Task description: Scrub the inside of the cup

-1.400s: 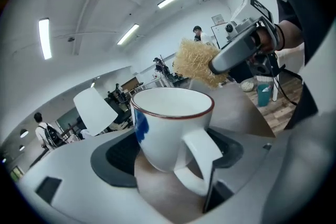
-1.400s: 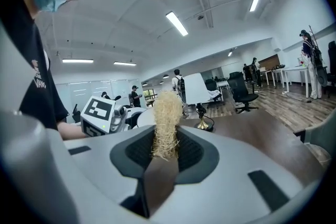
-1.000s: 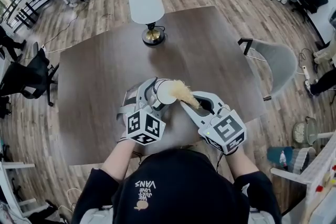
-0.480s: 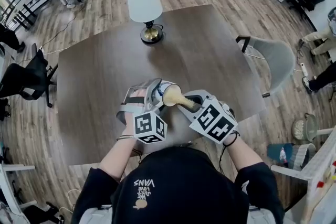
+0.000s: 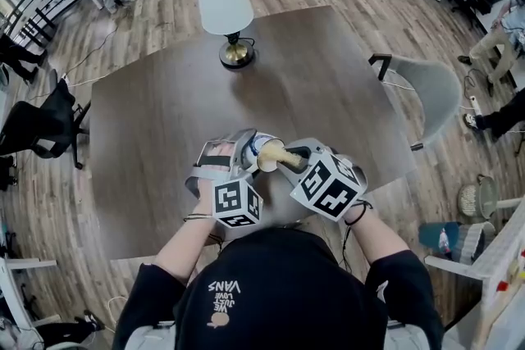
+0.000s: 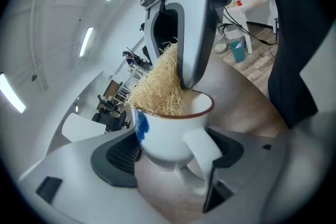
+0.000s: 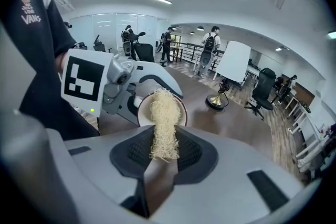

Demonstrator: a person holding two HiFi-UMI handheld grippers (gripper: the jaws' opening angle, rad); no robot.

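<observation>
Fingers (image 6: 113, 160) of the left gripper (image 6: 173, 165) squeeze a white cup with a brown rim (image 6: 163, 136). Fingers (image 7: 197, 157) of the right gripper (image 7: 164, 150) pinch a yellow stringy scrubber (image 7: 164, 113) poked into it.

Person: black short-sleeved top (image 5: 160, 287), white print on chest (image 7: 30, 14). Black head covering (image 5: 271, 291), cap or hood unclear, gold print at back. Thin dark band (image 5: 195, 216) on left wrist, dark band (image 5: 358, 212) on right wrist. Left gripper (image 5: 246, 147), right gripper (image 5: 294, 157): grey moulded shells, black ribbed pads (image 7: 134, 152). Each carries white cube, black square markers: left cube (image 5: 236, 202), right cube (image 5: 328, 186).
</observation>
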